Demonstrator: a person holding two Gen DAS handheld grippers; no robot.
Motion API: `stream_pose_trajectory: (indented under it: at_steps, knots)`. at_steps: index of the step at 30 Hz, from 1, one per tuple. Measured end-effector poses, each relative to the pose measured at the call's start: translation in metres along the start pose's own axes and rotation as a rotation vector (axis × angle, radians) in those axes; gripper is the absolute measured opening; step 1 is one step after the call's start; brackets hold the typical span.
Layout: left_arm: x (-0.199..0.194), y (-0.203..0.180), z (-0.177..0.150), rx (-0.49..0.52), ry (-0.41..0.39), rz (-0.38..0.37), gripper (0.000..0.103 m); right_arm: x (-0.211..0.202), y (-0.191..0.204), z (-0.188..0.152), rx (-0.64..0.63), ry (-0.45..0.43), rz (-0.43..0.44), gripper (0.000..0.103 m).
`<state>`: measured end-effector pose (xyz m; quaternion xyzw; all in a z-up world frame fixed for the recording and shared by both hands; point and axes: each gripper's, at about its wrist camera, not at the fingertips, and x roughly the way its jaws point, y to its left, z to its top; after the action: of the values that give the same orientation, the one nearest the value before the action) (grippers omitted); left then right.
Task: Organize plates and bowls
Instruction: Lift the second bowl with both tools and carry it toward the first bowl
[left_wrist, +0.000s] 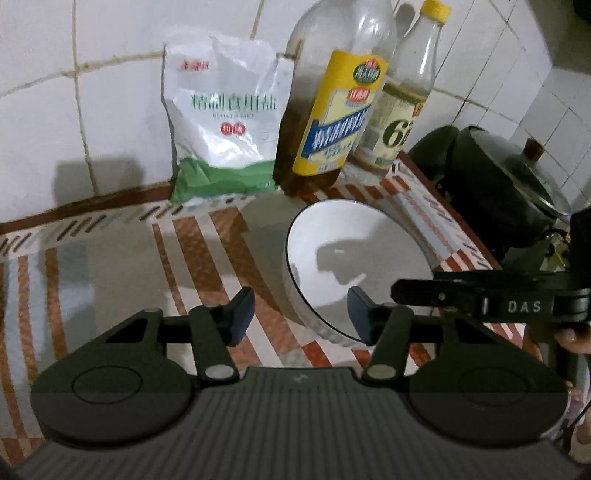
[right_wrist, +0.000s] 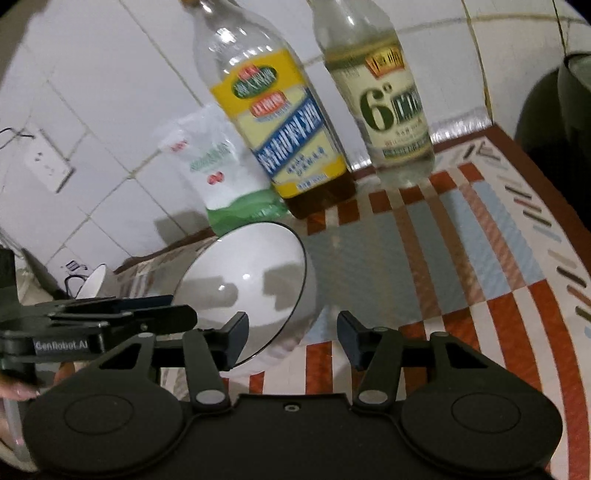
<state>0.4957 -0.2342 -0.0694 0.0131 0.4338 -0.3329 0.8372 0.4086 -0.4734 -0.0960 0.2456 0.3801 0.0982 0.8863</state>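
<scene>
A white bowl with a thin dark rim (left_wrist: 354, 258) stands on the striped counter mat; it also shows in the right wrist view (right_wrist: 251, 273). My left gripper (left_wrist: 301, 317) is open, its fingers straddling the bowl's near left rim without closing. My right gripper (right_wrist: 291, 336) is open, just right of the bowl, with its left finger (right_wrist: 236, 332) in front of the bowl's near rim. The right gripper shows in the left wrist view (left_wrist: 480, 299), at the bowl's right. The left gripper shows in the right wrist view (right_wrist: 110, 317), at the bowl's left.
A salt bag (left_wrist: 225, 125), an oil bottle with a yellow label (left_wrist: 332, 107) and a vinegar bottle (left_wrist: 402, 96) stand against the tiled wall behind the bowl. A dark lidded pot (left_wrist: 502, 184) sits past the counter's right edge. Another white dish (right_wrist: 94, 282) stands far left.
</scene>
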Motion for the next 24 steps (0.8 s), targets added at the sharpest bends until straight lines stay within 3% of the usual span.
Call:
stream_pose_trajectory:
  at_steps: [3, 5, 6, 13, 17, 24]
  knots:
    - [0.011, 0.002, 0.000, -0.011, 0.042, -0.023, 0.043, 0.008, 0.002, 0.002, -0.002, 0.016, 0.000, 0.037]
    - [0.014, 0.002, -0.001, -0.023, 0.050, -0.032, 0.026, 0.010, 0.004, 0.003, -0.010, 0.011, -0.011, 0.031]
    - [0.013, -0.001, -0.001, -0.015, 0.047, -0.018, 0.025, 0.011, 0.005, 0.003, -0.012, 0.013, -0.022, 0.028]
    - [-0.002, -0.031, -0.012, 0.090, 0.000, 0.073, 0.024, 0.005, 0.019, -0.004, -0.022, -0.018, -0.135, 0.015]
    - [-0.020, -0.033, -0.014, 0.067, -0.023, 0.046, 0.024, -0.013, 0.022, -0.009, 0.032, -0.049, -0.120, 0.015]
    - [-0.068, -0.046, -0.023, 0.101, -0.066, 0.023, 0.024, -0.052, 0.051, -0.019, 0.015, -0.058, -0.116, 0.015]
